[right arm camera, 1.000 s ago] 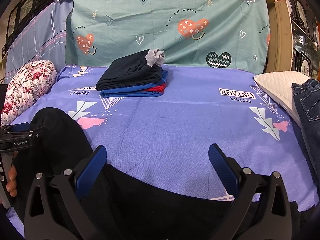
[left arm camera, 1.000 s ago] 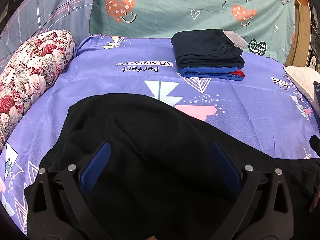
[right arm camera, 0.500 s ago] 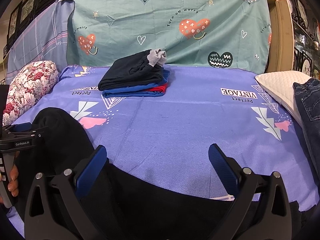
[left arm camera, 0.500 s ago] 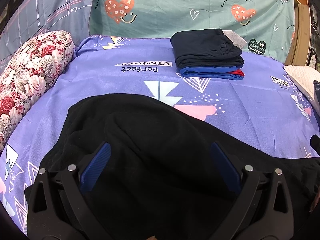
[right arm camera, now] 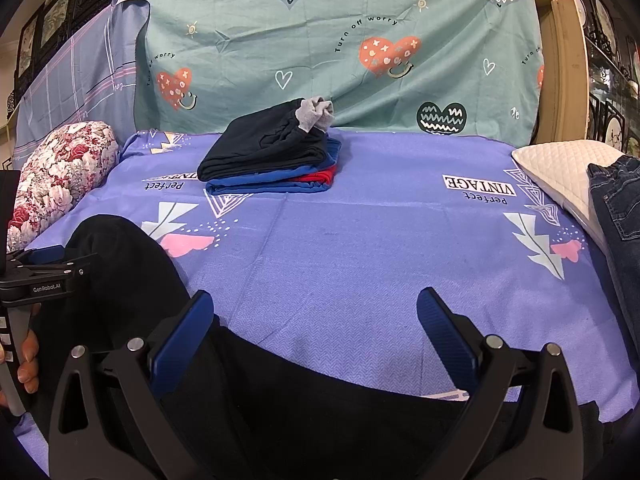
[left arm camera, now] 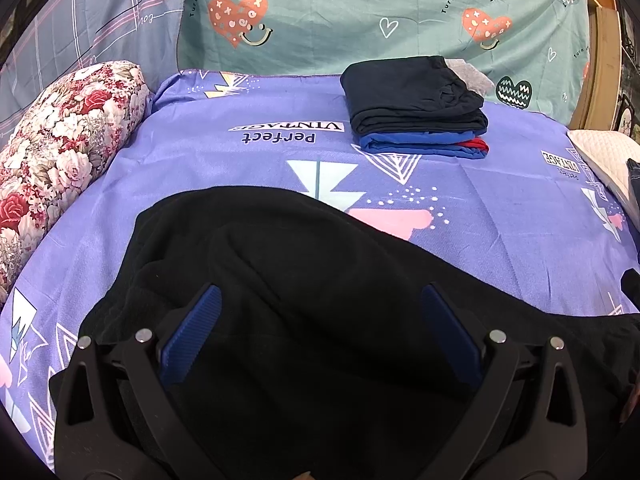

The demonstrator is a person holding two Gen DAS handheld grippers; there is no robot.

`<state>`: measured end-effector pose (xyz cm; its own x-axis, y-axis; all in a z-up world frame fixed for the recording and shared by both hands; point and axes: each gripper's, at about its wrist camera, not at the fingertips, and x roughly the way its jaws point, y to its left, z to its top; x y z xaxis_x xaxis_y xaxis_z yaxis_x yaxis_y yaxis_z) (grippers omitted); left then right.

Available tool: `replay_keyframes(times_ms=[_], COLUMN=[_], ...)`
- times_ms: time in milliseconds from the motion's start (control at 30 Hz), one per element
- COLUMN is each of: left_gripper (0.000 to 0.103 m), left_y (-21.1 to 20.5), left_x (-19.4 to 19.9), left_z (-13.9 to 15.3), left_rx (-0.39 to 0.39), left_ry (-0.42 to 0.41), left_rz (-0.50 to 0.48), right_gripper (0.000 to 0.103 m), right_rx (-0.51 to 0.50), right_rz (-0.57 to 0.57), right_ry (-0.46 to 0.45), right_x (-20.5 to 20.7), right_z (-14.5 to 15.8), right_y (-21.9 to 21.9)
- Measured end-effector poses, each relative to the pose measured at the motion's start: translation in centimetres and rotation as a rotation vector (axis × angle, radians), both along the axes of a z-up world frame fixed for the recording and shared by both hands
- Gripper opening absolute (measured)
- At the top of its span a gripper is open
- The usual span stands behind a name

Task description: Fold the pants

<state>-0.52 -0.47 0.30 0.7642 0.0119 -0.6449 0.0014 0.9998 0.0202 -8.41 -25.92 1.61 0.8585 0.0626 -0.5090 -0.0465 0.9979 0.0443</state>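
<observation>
Black pants are spread rumpled across the lower half of the frame on a purple printed bed sheet. The left hand-held gripper is held over the pants and the right hand-held gripper at their edge, both with jaws wide apart and nothing gripped. A stack of folded clothes is seen upper right of centre, a floral bolster at the left edge.

Bright, even indoor light; sharp focus, fisheye-bent, dark-vignetted edges.
</observation>
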Motion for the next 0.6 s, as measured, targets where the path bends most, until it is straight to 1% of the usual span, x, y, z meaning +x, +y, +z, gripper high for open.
replay_keyframes(times_ms=[433,467,533,567,600], left_gripper=[0.101,0.101,0.101,0.101,0.101], left_y=[0.3,0.8,2.9,3.8,5.2], left_x=[-0.1,-0.5,-1.5,-1.7,-1.8], left_z=[0.2,0.7,2.3,2.9,3.8], left_rx=[-0.008,-0.029,-0.116,-0.123,-0.109], left_ry=[0.006,0.010,0.019,0.025,0.026], left_rz=[0.000,0.004,-0.029,-0.036,-0.024], right_gripper=[0.102,0.102,0.102,0.102,0.102], right_rx=[-0.001,0.000,0.005,0.013,0.016], right_rz=[-0.001,-0.001,0.002,0.008,0.013], right_ry=[0.001,0.000,-0.005,-0.014,-0.016], right_x=[0.1,0.0,-0.2,-0.4,-0.6], right_z=[0.0,0.0,0.1,0.2,0.3], right_y=[0.0,0.0,0.0,0.0,0.0])
